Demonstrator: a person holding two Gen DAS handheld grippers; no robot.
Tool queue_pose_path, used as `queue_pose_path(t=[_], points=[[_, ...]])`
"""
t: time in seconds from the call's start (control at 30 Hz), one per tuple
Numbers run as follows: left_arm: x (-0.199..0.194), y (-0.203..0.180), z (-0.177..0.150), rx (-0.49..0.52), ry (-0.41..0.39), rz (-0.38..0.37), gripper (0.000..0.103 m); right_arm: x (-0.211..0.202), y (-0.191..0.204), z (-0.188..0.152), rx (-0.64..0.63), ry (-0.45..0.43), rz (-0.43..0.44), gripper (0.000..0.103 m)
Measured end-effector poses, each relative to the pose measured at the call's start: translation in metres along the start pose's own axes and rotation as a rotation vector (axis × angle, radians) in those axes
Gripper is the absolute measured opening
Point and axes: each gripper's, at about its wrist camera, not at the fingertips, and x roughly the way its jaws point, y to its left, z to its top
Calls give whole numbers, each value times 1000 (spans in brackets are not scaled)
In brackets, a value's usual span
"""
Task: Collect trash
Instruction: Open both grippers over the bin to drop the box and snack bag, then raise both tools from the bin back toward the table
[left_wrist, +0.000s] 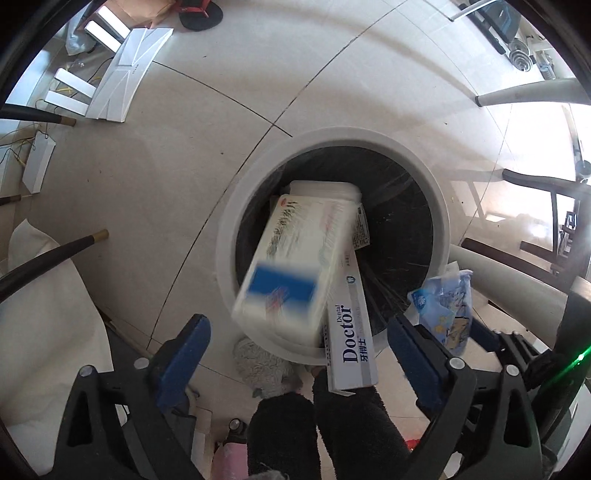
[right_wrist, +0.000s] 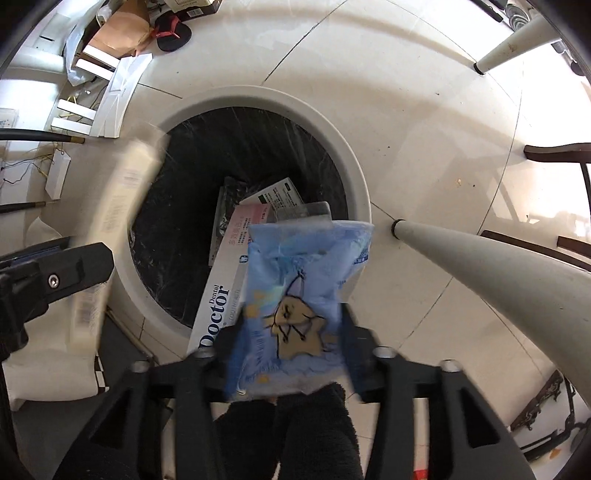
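A: Item one, the bin (left_wrist: 236, 229). White rim, black liner, standing on the tiled floor, mouth straight below both grippers.

B: Contents?

A: A toothpaste box (left_wrist: 351, 343) leaning on the near rim, half in and half out. A paper leaflet (right_wrist: 280, 195) and a dark packet deeper down.

B: Item two?

A: Left gripper (left_wrist: 299, 343). Jaws spread very wide, nothing touching the blue pads. A white carton (left_wrist: 295, 258) with a blue panel sits blurred just ahead of them, over the bin's near edge, looking to be mid-drop.

B: Item three?

A: Right gripper (right_wrist: 286, 347). Jaws about half apart. A blue wrapper (right_wrist: 295, 295) with a star drawing hangs between them; I judge it let go or nearly so, since the pads do not seem to pinch it, though the wrapper hides most of them.

B: Advice for the step?

A: Keep both grippers over the dark opening until each piece is clearly down. The wrapper is light and hangs near the rim beside the table leg (right_wrist: 480, 266); it could drift out. The toothpaste box may want a nudge inward, as it looks ready to tip back onto the floor.
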Motion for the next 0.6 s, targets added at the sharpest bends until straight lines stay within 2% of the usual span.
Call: queue_pose_path(t=[0.03, 0.1, 0.3, 0.6], points=[[-1, 2, 0, -5, -5, 4, 98, -1, 0, 0, -2, -3, -2, 65], [-5, 5, -3, -14, -12, 11, 98, -3, 1, -1, -2, -8, -5, 81], [-23, 15, -18, -14, -51, 64, 98, -17, 4, -7, 7, -14, -8, 101], [-76, 24, -70, -32, -118, 159, 98, -68, 14, -38, 11, -42, -38, 102]])
